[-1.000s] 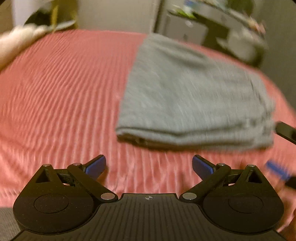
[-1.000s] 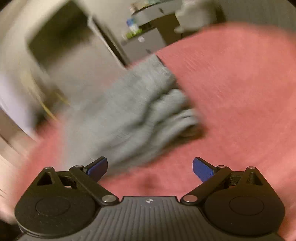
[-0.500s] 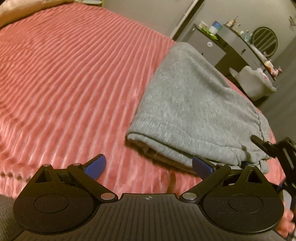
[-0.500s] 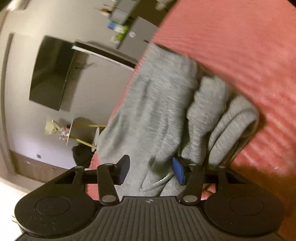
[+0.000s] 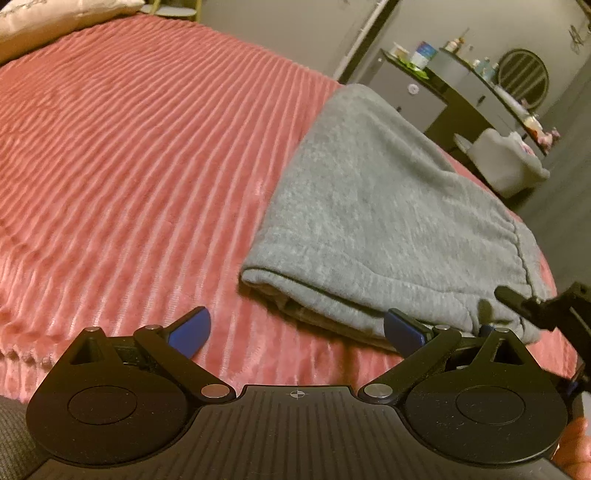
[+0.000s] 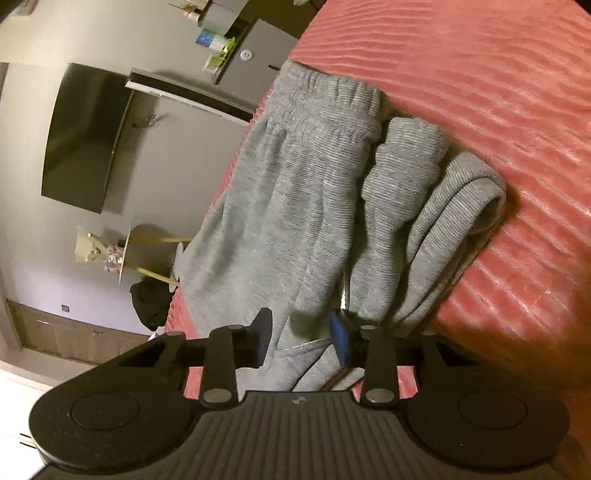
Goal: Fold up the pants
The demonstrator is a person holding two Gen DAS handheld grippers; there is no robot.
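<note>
Grey sweatpants (image 5: 384, 218) lie folded in layers on a pink ribbed bedspread (image 5: 129, 166). My left gripper (image 5: 295, 328) is open and empty, low over the bedspread just in front of the folded near edge. My right gripper (image 6: 301, 338) is turned on its side and shut on the near corner of the pants (image 6: 295, 206), with grey cloth pinched between the blue pads. The waistband (image 6: 332, 96) and stacked folds show beyond it. The right gripper also shows at the right edge of the left wrist view (image 5: 546, 306).
A pillow (image 5: 55, 18) lies at the far left of the bed. Beyond the bed's far edge stand a dark dresser (image 5: 461, 88) with bottles and a round mirror, a pale chair (image 5: 513, 166), a wall TV (image 6: 85, 136) and a small round table (image 6: 125, 254).
My right gripper rolled onto its side, moved into the pants' corner and closed on the cloth. My left gripper stayed open and came slightly closer to the folded edge.
</note>
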